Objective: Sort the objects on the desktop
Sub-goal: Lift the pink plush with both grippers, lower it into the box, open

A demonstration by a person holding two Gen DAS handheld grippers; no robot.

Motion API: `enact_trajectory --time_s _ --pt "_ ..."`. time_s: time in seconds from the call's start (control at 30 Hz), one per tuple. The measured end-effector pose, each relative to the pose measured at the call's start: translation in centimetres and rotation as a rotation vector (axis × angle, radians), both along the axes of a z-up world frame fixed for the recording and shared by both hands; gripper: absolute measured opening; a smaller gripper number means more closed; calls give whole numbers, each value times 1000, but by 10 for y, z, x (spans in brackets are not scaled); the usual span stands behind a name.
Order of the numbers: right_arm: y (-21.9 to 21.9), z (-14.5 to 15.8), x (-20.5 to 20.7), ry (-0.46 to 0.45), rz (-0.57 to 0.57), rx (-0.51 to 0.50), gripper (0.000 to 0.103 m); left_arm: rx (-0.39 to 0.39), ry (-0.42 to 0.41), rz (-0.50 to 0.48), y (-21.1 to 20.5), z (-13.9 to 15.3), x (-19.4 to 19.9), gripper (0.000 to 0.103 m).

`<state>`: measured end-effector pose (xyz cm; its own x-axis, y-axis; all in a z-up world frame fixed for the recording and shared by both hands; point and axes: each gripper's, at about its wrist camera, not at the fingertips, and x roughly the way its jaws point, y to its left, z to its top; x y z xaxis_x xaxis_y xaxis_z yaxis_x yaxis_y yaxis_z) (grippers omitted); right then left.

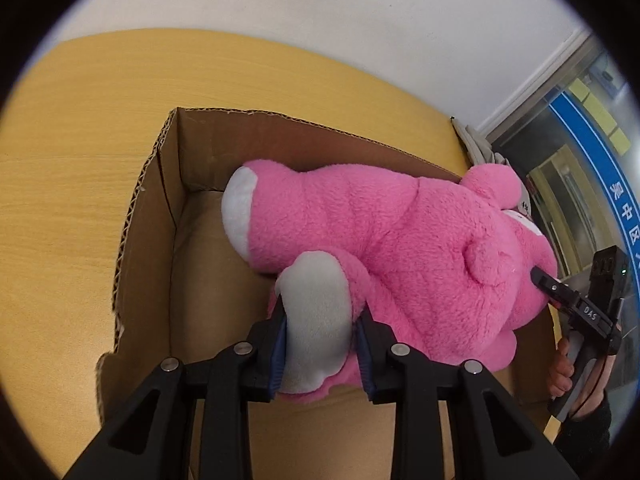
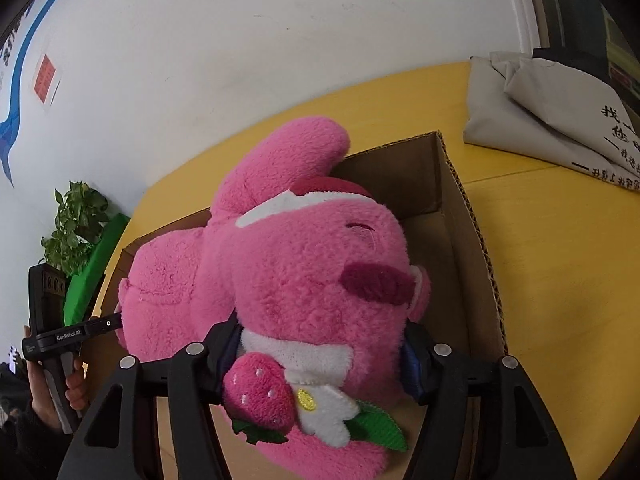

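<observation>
While both grippers grip it, the pink plush bear (image 1: 400, 248) lies on its side in the open cardboard box (image 1: 176, 216), body spanning most of the box width, one ear poking over the far wall at 12 o'clock in the right wrist view. Left gripper (image 1: 320, 344): jaws clamped on a white-soled foot (image 1: 316, 312), blue pads pressing into it from both sides; the other foot (image 1: 240, 212) sits free at 10 o'clock from there, pointing at the box's left wall. Right gripper (image 2: 324, 356): jaws clamped on the bear's head at the neck, fingers sunk into the fur on each side, strawberry patch (image 2: 260, 396) and white flower with green leaves (image 2: 324, 408) hanging between the fingers at 6 o'clock. Bear's face is turned sideways, dark pink nose (image 2: 376, 280) at 3 o'clock of the head. From the left wrist view the right gripper comes in at 3 o'clock, its tip buried in the fur, held by a hand in a dark sleeve. From the right wrist view the left gripper is at 9 o'clock, also hand-held. Box sits on a yellow wooden table (image 1: 80, 180). Folded grey cloth bag with black print (image 2: 552, 120) lies on the table at 2 o'clock, apart from the box. Potted green plant (image 2: 76, 224) at 9 o'clock by the white wall (image 2: 240, 40).
</observation>
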<state>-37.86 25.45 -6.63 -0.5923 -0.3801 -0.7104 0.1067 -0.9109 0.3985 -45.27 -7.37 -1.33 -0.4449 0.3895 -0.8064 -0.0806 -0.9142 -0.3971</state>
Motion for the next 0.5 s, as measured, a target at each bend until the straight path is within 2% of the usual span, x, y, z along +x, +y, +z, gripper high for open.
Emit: enact_trajectory --time_s 0.07,0.17,0.23,0.3,0.37,0.5 --pt "-1 7 7 8 2 12 69 -18 3 -14 0 1 9 29" --pt "3 16 17 9 0 12 69 6 -8 -12 -6 -1 14 29" --pt "8 13 15 -13 -16 3 69 11 -13 2 -8 -3 14 29" --pt "5 5 15 -28 -26 7 69 -20 -14 20 -2 -5 12 30" --pt "3 3 10 -11 -39 22 73 -39 -12 40 0 -5 8 32" --pt "6 1 -3 6 -75 7 86 -51 4 60 1 -1 6 37"
